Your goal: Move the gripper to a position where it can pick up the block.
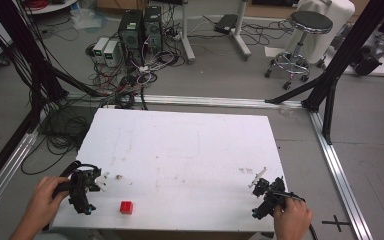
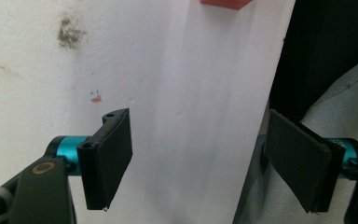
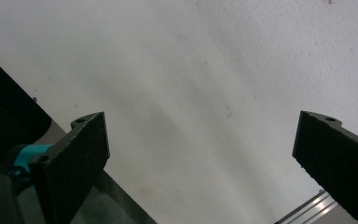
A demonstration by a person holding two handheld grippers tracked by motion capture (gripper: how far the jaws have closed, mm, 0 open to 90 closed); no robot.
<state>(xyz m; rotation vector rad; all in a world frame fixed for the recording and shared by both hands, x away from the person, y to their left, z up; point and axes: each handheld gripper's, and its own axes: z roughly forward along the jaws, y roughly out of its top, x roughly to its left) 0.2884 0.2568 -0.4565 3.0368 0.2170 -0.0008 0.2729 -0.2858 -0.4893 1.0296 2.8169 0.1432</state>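
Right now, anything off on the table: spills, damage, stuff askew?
Nothing spilled or broken. The white table top carries scuffs and smudges, including a dark smear and a small red mark seen in the left gripper view. The red block sits close to the near edge, beside the left gripper. Both grippers are open and empty.

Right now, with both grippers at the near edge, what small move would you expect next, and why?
Probably the left gripper swings toward the red block and lowers over it. It is open, holds nothing, and sits just left of the block, the one loose thing on the white table. The right gripper, also open with nothing between its jaws, is far off at the table's right side.
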